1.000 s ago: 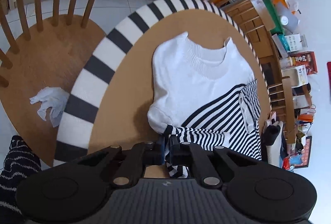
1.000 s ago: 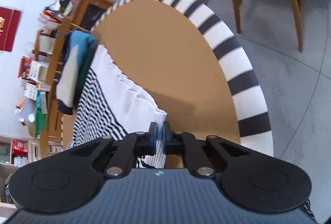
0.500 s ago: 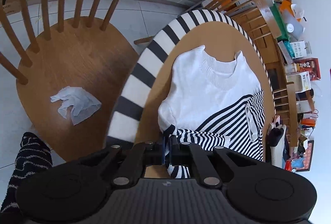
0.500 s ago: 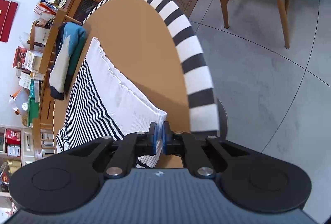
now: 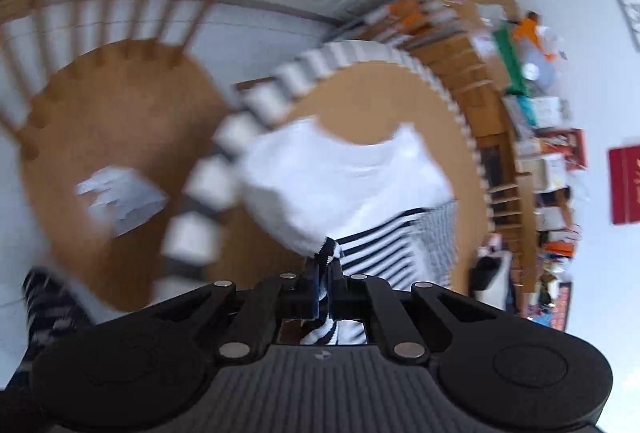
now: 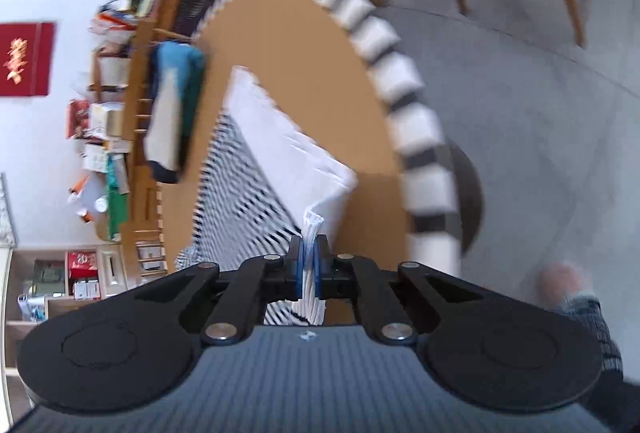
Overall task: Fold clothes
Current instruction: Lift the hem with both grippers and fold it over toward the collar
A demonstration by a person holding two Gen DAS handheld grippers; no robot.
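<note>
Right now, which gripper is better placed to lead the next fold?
Neither clearly: the left gripper is clamped on the sweater at its striped cuff, and the right gripper on its white hem. Probably both move together.

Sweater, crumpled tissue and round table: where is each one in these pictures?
sweater [image 5: 344,177]: left wrist view, its white upper part.
crumpled tissue [image 5: 120,197]: left wrist view, its middle, on the chair seat.
round table [image 6: 304,73]: right wrist view, bare brown top.

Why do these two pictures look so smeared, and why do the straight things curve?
Left wrist view: motion blur smears the sweater, the table rim and the chair, while the left gripper stays sharp. Right wrist view: the same blur on the sweater's stripes and the floor, with the right gripper crisp. The fisheye lenses bend straight edges in both.
</note>
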